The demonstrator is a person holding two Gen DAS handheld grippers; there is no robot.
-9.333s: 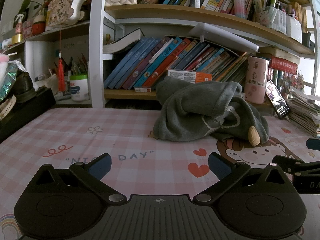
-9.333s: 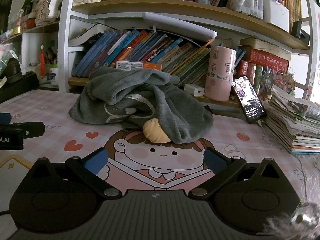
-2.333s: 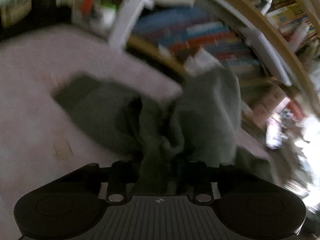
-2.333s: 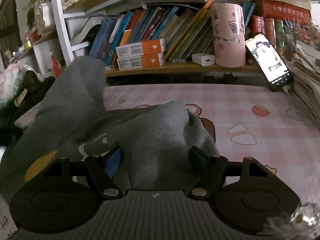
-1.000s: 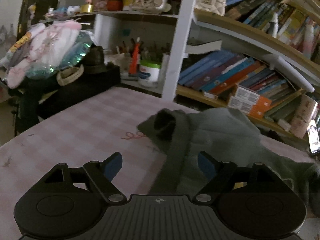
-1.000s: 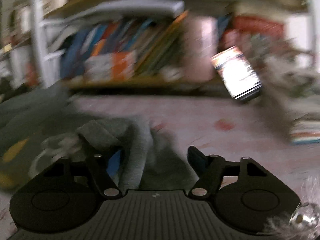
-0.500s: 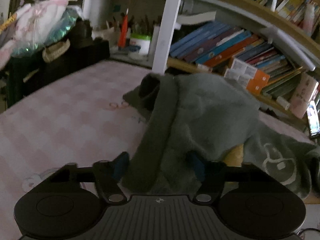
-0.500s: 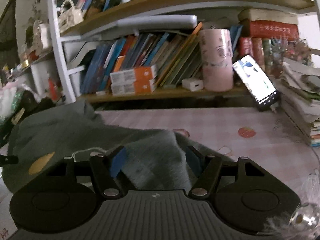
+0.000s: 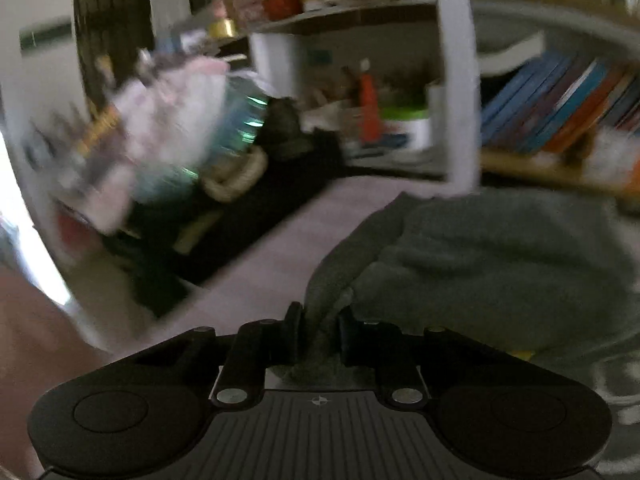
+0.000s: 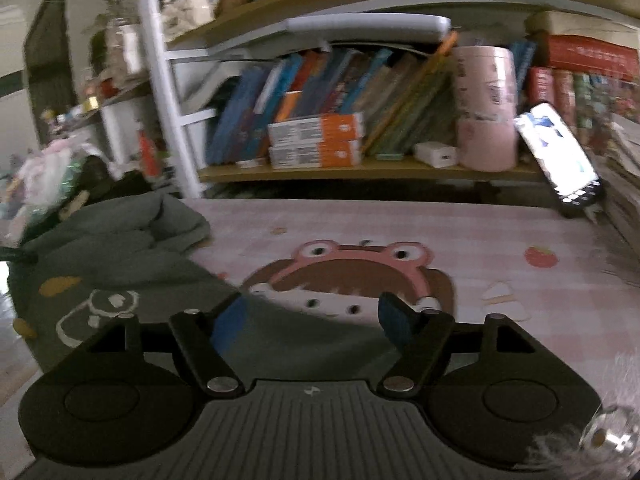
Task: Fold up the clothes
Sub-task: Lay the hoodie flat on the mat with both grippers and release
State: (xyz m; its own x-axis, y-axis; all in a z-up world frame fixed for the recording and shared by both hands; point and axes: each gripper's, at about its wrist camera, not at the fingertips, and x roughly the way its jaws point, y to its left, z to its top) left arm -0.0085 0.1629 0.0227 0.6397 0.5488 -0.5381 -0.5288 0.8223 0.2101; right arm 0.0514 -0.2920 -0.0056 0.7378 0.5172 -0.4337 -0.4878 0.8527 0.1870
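My left tool [image 9: 318,330] was pinched nearly closed on a bunched fold of the grey sweatshirt [image 9: 492,264], cloth squeezed between both fingers [image 9: 292,332] and spilling back toward the tool body. View was motion-blurred. Left of it, a dark box [image 9: 256,216] with a woven ring [image 9: 236,178] and a pink-white bundle [image 9: 160,120] on top, all smeared. Pink counter [image 9: 256,280] ran under the tool. White shelf post [image 9: 456,80] stood behind the garment, with a green-lidded jar [image 9: 404,128] left of it and leaning books [image 9: 560,108] right of it. The sweatshirt filled the right half of that view, heaped on the counter.

My right tool [image 10: 310,320] was wide apart, gripping nothing. Its left finger [image 10: 226,322] sat over the sweatshirt's [image 10: 120,280] near edge; I couldn't tell if it touched. Its right finger [image 10: 394,318] was over bare counter [image 10: 520,240] print. The garment lay on the left part of the counter, showing a white outline print [image 10: 96,312] and orange patches [image 10: 58,285]. Cartoon face print [image 10: 352,276] lay mid-counter, strawberry print [image 10: 541,257] further right. Behind, on the shelf [image 10: 360,172]: orange-white boxes [image 10: 316,144], white charger [image 10: 436,154], pink cylinder [image 10: 486,108], then a lit phone [image 10: 558,160] leaning at the far right, beside a paper stack [image 10: 624,184].
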